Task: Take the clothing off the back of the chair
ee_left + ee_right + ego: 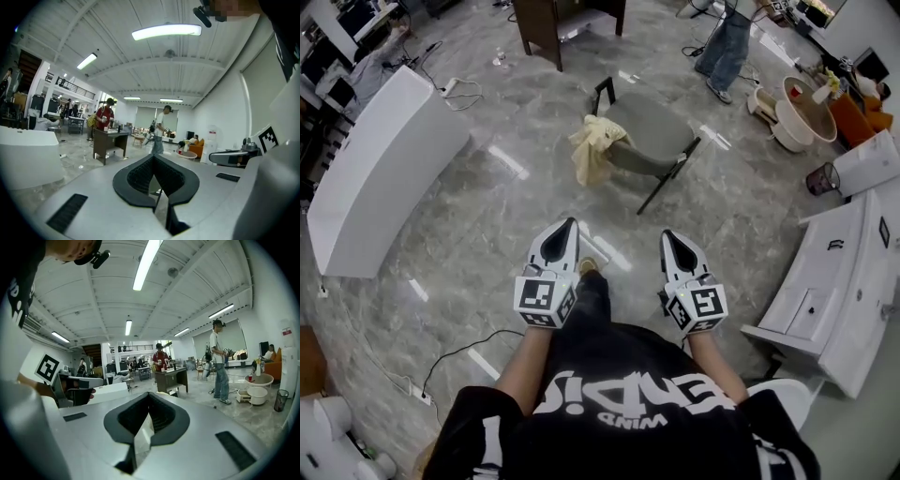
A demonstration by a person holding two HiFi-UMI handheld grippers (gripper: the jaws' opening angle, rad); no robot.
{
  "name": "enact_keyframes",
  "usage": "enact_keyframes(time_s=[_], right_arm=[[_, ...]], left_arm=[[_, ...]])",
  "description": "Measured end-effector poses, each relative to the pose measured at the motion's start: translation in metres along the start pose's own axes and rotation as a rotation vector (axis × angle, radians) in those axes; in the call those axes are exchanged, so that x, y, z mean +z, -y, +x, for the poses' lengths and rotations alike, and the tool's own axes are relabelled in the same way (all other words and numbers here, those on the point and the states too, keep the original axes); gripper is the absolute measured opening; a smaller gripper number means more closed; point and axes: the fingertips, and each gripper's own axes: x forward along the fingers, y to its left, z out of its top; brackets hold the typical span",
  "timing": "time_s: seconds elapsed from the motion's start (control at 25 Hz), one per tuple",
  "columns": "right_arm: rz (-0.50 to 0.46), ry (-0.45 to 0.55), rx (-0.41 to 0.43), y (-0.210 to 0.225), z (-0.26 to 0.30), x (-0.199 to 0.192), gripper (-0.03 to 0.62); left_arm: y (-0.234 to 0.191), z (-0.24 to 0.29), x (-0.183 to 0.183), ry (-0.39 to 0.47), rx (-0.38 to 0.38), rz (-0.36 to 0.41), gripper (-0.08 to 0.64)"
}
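A grey chair (652,131) with a black frame stands on the marble floor ahead of me. A pale yellow garment (594,147) hangs over its back on the left side and droops toward the floor. My left gripper (565,228) and right gripper (669,238) are side by side in front of my body, well short of the chair, both pointing at it. The left gripper (153,159) has its black jaws together with nothing in them. The right gripper (149,398) looks the same, its tips meeting and empty. In both gripper views the jaws hide most of the chair.
A long white curved panel (375,164) lies to the left, and white cabinets (839,281) stand to the right. A brown desk (553,21) and a standing person (727,42) are beyond the chair. A round table (806,103), a bin (822,178) and floor cables (455,352) are nearby.
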Motion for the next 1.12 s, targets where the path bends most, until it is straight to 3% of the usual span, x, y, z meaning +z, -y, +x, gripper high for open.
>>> enact_keyframes(time_s=[0.32, 0.6, 0.8, 0.92, 1.12], right_arm=[[-0.001, 0.026, -0.044, 0.015, 0.090, 0.037, 0.014], [0.026, 0.030, -0.093, 0.036, 0.127, 0.045, 0.014], [0.030, 0.020, -0.087, 0.049, 0.141, 0.048, 0.014], [0.032, 0.024, -0.076, 0.060, 0.148, 0.052, 0.014], [0.018, 0.027, -0.067, 0.081, 0.157, 0.059, 0.014]], left_arm=[[-0.066, 0.075, 0.045, 0.051, -0.056, 0.025, 0.015], [-0.091, 0.120, 0.057, 0.048, -0.099, 0.043, 0.019], [-0.092, 0.149, 0.055, 0.036, -0.152, 0.012, 0.234], [-0.089, 0.168, 0.049, 0.013, -0.185, -0.009, 0.418], [-0.088, 0.196, 0.025, -0.074, -0.210, 0.014, 0.469]])
